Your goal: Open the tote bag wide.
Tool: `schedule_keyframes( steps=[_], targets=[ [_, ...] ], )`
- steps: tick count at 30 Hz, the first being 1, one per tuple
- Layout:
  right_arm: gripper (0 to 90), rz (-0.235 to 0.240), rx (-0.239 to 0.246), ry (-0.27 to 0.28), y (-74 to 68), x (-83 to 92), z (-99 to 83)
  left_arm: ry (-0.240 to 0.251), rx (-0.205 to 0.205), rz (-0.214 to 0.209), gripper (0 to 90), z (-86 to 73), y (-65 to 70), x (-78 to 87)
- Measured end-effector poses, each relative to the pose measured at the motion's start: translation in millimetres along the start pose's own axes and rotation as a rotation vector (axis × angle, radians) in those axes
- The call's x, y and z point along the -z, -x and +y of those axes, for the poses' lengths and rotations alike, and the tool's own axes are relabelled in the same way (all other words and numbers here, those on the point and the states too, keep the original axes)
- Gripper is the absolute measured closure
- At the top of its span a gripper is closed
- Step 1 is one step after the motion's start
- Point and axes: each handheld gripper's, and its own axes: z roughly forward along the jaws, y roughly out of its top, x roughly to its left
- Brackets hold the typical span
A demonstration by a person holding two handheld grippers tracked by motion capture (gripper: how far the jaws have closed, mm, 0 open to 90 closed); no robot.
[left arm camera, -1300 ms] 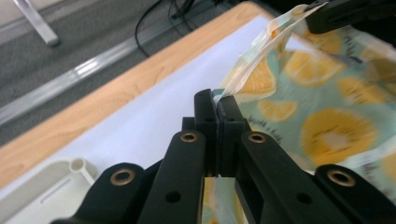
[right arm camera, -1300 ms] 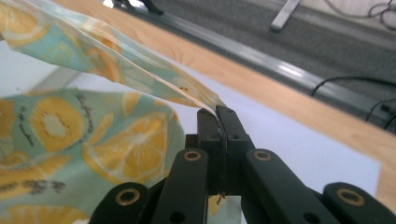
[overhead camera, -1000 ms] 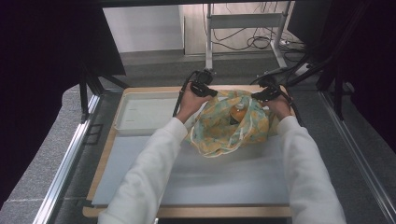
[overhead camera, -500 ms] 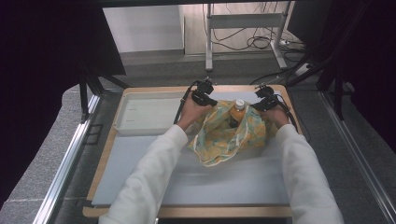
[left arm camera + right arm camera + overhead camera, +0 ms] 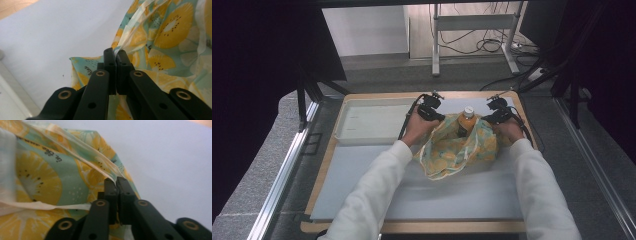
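Both grippers pinch the bag's (image 5: 459, 150) rim, left gripper (image 5: 430, 111) at nine o'clock, right gripper (image 5: 495, 111) at three, jaws just easing, keeping the mouth spread around the bottle (image 5: 466, 120).

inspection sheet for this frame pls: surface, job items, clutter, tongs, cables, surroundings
Surface: pale mat on a wooden board.
Job's things: fruit-print bag on the mat, mouth spread; orange bottle upright inside.
Clutter: white tray left of the bag.
Grippers: left tongs and right tongs each pinch the bag's pale rim; jaws have just eased slightly.
Cables: loose cables on the floor beyond the table.
Surroundings: metal frame legs, dark curtains.
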Motion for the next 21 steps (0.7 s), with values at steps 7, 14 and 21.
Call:
schedule_keyframes(
  steps=[7,14,21],
  targets=[
    [61.2,-0.013,-0.056,0.117,8.8,28.3,0.7,0.107,0.001,-0.006,58.1,0.8,-7.2,31.3],
    [55.4,-0.021,-0.053,0.201,6.8,61.0,4.3,0.18,-0.052,-0.05,46.9,0.9,4.3,65.0],
    [51.9,0.007,-0.033,0.248,-3.7,93.0,3.1,0.194,-0.103,-0.08,41.8,-6.5,23.6,86.7]
  ],
)
